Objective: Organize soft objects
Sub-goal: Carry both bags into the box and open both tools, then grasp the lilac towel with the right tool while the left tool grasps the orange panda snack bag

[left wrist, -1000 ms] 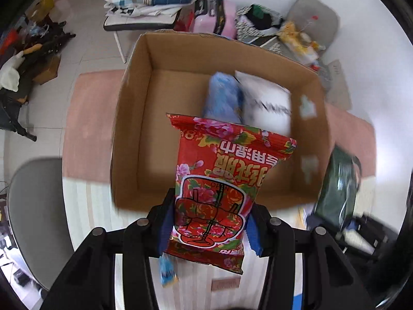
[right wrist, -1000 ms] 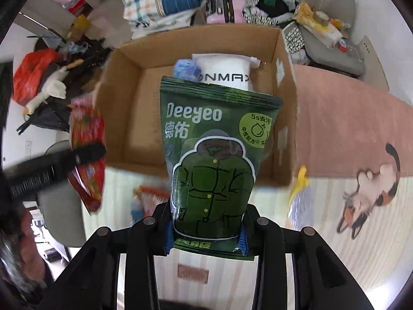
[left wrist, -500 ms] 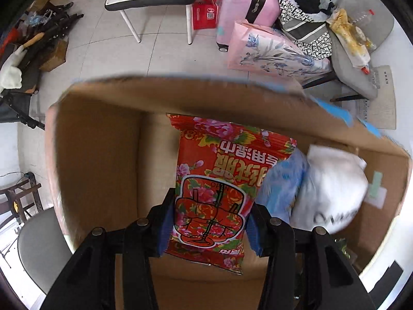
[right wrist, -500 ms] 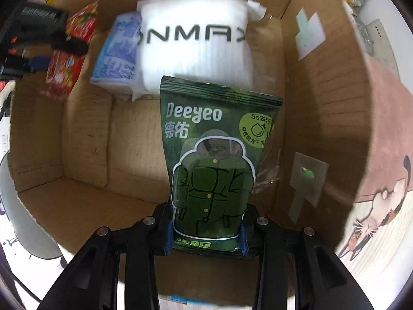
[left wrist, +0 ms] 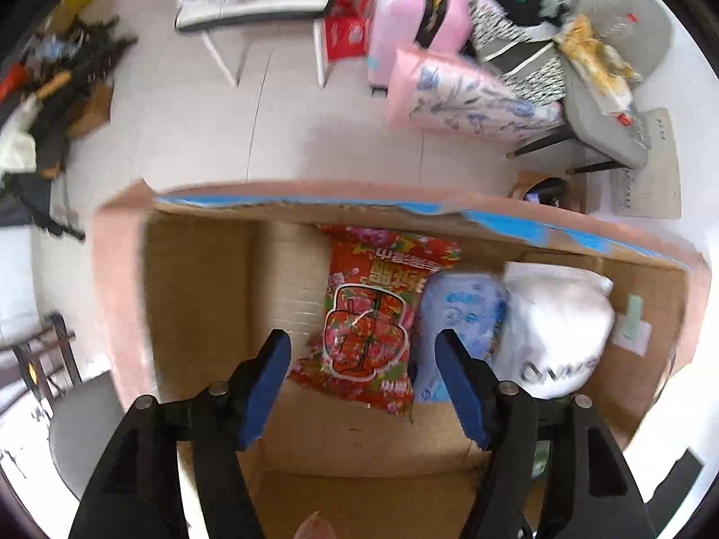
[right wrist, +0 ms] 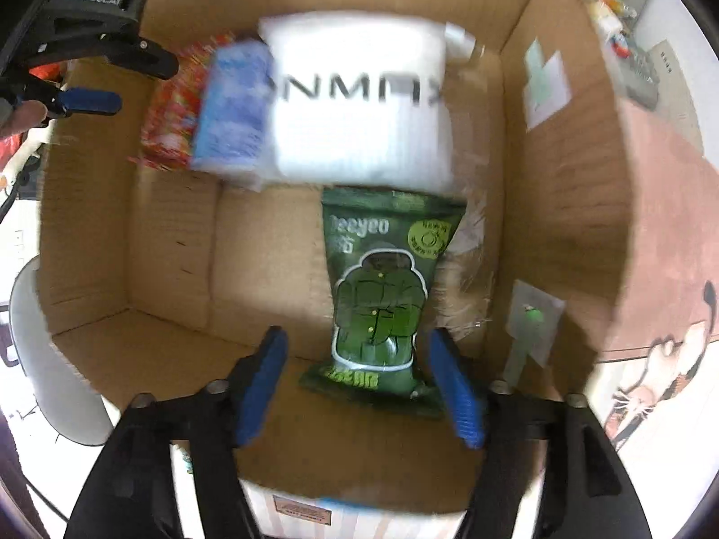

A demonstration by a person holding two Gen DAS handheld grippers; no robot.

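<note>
A red flowered pack (left wrist: 370, 314) lies in the cardboard box (left wrist: 202, 278), against its far wall, beside a blue pack (left wrist: 458, 328) and a white ONMAX bag (left wrist: 552, 328). My left gripper (left wrist: 361, 350) is open just above the red pack, not touching it. In the right wrist view a green Deeyeo pack (right wrist: 382, 287) lies on the box floor (right wrist: 170, 269) below the white bag (right wrist: 359, 94). My right gripper (right wrist: 355, 355) is open over the green pack's near end. The left gripper (right wrist: 90, 101) shows at the upper left there.
The box stands on a striped table beside a pink mat (right wrist: 665, 233). Beyond it are a pink suitcase (left wrist: 413, 13), a pink flowered bag (left wrist: 463, 94), a grey chair (left wrist: 602, 103) with clutter and a bench (left wrist: 256, 4). A cat picture (right wrist: 651, 368) shows at the right.
Both grippers have opened and let go. The red pack and the green pack have dropped into the box, and both grippers have drawn back a little.
</note>
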